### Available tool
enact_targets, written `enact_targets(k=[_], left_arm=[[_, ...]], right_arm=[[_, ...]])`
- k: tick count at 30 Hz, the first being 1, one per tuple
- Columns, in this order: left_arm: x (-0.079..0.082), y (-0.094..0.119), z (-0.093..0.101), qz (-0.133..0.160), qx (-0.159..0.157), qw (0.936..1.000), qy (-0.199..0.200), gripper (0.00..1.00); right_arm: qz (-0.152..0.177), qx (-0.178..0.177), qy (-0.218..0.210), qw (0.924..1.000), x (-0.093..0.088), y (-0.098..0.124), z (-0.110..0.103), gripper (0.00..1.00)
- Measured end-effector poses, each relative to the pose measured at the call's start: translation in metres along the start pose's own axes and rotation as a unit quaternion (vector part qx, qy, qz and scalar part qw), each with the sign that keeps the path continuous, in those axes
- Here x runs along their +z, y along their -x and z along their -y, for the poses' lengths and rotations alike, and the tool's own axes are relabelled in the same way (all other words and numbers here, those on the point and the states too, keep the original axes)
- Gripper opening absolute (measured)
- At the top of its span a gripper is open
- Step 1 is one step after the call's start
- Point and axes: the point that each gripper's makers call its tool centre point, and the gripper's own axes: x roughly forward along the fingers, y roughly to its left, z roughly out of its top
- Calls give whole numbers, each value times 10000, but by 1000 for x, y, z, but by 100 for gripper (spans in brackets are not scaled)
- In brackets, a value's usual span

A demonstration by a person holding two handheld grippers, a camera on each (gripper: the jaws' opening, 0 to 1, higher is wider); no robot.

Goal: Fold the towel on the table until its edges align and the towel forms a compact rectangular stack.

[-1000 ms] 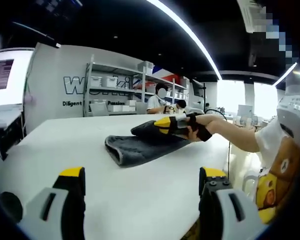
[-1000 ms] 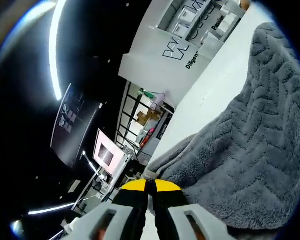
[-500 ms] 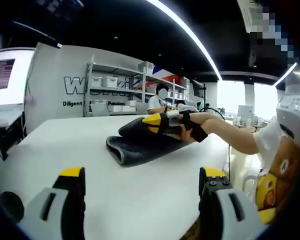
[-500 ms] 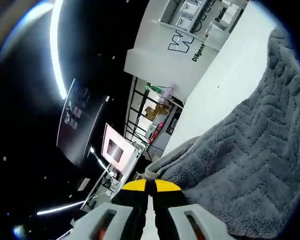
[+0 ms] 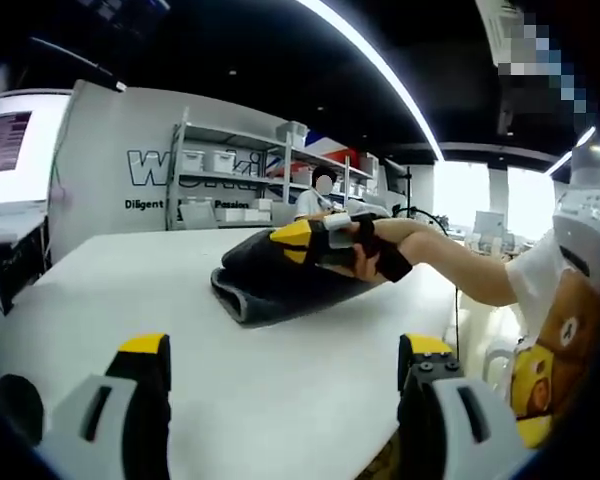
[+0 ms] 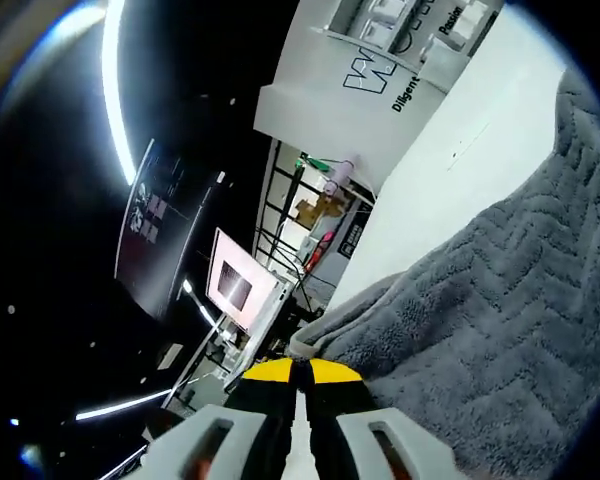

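A dark grey towel (image 5: 270, 285) lies folded on the white table (image 5: 180, 350) in the left gripper view, its upper layer lifted. My right gripper (image 5: 292, 241), held by a hand, is shut on that lifted layer above the towel's middle. In the right gripper view its yellow-tipped jaws (image 6: 300, 372) are pressed together on the towel (image 6: 480, 340), whose chevron-textured cloth spreads to the right. My left gripper (image 5: 280, 365) stands open near the table's front edge, well short of the towel, with nothing between its fingers.
A person's arm (image 5: 460, 265) reaches in from the right. A white wall with lettering (image 5: 160, 170) and shelves of boxes (image 5: 230, 190) stand behind the table. A monitor (image 5: 5, 150) sits at far left. Another person (image 5: 315, 205) sits by the shelves.
The right gripper has carried the towel's upper layer leftward and a little higher over the lower layer. The left gripper has stayed put.
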Motion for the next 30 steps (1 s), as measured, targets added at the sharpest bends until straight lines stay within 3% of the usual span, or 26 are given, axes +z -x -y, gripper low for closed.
enact_targets(k=[10,16,17,19,30], left_arm=[[-2,2,1,-2,29,10000,34,99],[-4,3,2,-4,30,10000,51,99],[-4,2,3,-7,27,10000,49,99],[-4,2,3,-4,25,10000,51,99],[-4,3,5,-2,20,10000,58,99]], right_arm=[[-281,-229,109,9993,-20,-13,12,3],[-488,-436,352,9972,-66,-51,-1,3],[-477,-420,303,9975,-42,-31,16,3],[-513,-466,347,9970,-28,-20,29,3],[-640,-600,479,9950,-32,-20,40,3]])
